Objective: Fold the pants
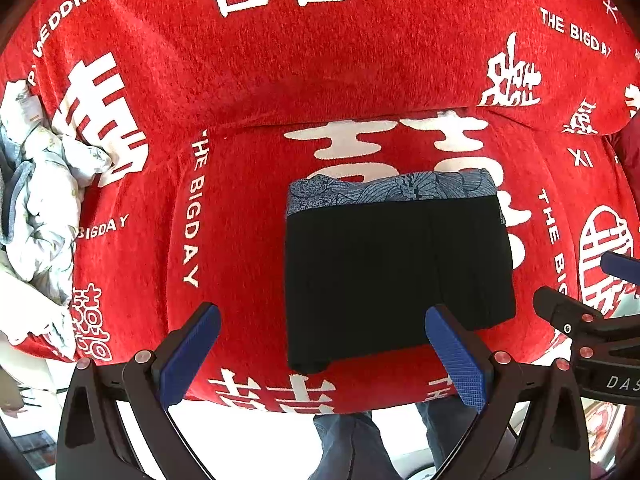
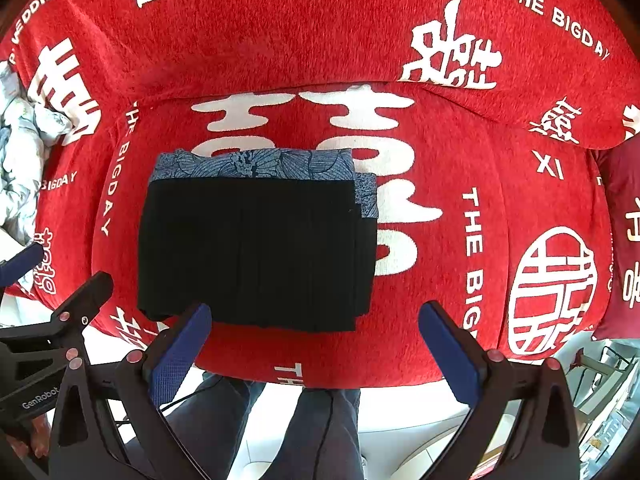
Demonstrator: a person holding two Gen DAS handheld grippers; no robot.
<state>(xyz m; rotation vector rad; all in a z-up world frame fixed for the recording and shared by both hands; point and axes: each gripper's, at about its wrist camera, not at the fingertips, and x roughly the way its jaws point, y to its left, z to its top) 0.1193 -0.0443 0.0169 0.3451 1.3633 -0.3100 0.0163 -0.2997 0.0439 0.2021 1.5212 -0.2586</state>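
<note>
The black pants (image 1: 396, 272) lie folded into a compact rectangle on the red sofa seat (image 1: 240, 240), stacked on a blue patterned folded garment (image 1: 392, 188) that shows at the far edge. My left gripper (image 1: 320, 356) is open and empty, just above the pile's near edge. In the right wrist view the pants (image 2: 256, 252) and the blue garment (image 2: 256, 164) lie ahead and left. My right gripper (image 2: 316, 348) is open and empty near the pile's front edge. Each gripper shows at the edge of the other's view.
The sofa is covered in red cloth with white lettering; its backrest (image 1: 304, 60) rises behind the pile. A crumpled pale cloth heap (image 1: 44, 200) lies on the left of the seat. The person's legs in jeans (image 2: 280, 432) stand in front of the seat edge.
</note>
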